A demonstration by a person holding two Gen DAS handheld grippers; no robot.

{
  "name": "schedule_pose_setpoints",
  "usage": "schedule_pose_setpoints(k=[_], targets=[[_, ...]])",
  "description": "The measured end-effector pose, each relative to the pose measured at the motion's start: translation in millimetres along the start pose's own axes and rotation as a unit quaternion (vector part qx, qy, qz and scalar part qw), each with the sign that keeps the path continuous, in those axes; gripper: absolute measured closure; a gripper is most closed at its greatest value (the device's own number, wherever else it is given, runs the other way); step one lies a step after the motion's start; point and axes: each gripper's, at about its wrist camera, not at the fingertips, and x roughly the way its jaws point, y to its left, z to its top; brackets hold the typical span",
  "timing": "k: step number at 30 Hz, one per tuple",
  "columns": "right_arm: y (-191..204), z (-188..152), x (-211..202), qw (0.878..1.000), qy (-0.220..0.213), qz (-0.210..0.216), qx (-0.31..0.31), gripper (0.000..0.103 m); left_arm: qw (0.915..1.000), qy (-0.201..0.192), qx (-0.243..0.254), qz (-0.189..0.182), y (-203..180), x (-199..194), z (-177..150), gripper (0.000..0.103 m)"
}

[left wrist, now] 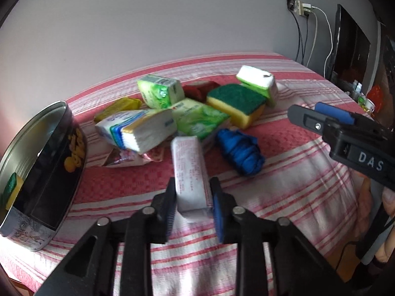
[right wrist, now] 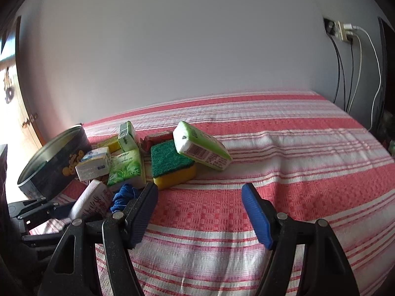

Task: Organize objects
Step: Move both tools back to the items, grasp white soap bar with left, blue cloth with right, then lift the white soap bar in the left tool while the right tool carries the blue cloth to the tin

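Note:
My left gripper (left wrist: 192, 185) is shut on a white tissue pack with pink print (left wrist: 188, 170) and holds it above the striped cloth; the pack also shows in the right wrist view (right wrist: 92, 198). A round dark tin (left wrist: 47, 170) stands open at the left with a sponge inside (left wrist: 11, 188). A pile lies behind: green tissue packs (left wrist: 160, 91), a blue-white tissue pack (left wrist: 138, 130), a green-yellow sponge (left wrist: 235, 103), a blue cloth (left wrist: 240, 151). My right gripper (right wrist: 200, 192) is open and empty above the cloth, right of the pile.
A red-and-white striped cloth (right wrist: 284, 172) covers the table against a grey wall. Cables hang from a wall socket (right wrist: 343, 30) at the far right. A dark screen (left wrist: 350, 46) stands at the right edge. Yellow (left wrist: 118, 107) and red (left wrist: 200, 90) packets lie in the pile.

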Motion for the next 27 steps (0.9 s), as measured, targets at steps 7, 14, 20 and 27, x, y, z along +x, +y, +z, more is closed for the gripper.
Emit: schedule_pose_setpoints(k=[7, 14, 20, 27], targets=[[32.2, 4.7, 14.2, 0.998, 0.029, 0.028, -0.046, 0.031, 0.9997, -0.011, -0.001, 0.021, 12.3, -2.3, -6.9, 0.08], [62.2, 7.5, 36.8, 0.992, 0.078, 0.038, -0.089, 0.031, 0.9993, -0.016, -0.011, 0.033, 29.1, -6.3, -13.4, 0.08], [69.2, 2.5, 45.7, 0.988, 0.105, 0.027, -0.113, 0.054, 0.9991, -0.021, -0.015, 0.034, 34.5, -6.7, -16.1, 0.08], [72.2, -0.7, 42.6, 0.987, 0.101, 0.039, -0.116, 0.066, 0.9991, -0.025, -0.013, 0.032, 36.8, -9.6, -18.1, 0.08]])
